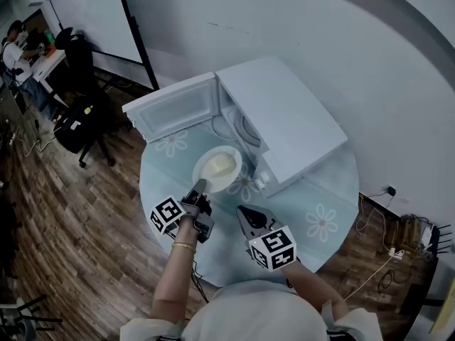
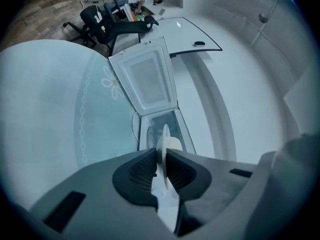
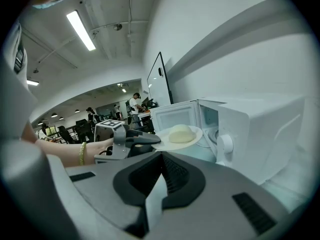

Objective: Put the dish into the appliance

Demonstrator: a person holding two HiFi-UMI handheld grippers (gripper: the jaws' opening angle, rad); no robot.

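Clamping the near rim of the dish [image 1: 219, 168], a white plate bearing a pale bun [image 3: 181, 133], the left gripper [image 1: 200, 187] holds it level just before the microwave [image 1: 288, 116], whose door [image 1: 173, 106] stands wide open. By the microwave's front corner, the right gripper [image 1: 244, 214] hangs above the round table [image 1: 323, 190], jaws together and empty.

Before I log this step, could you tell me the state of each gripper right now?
Left gripper: closed on the dish rim.
Right gripper: closed, holding nothing.
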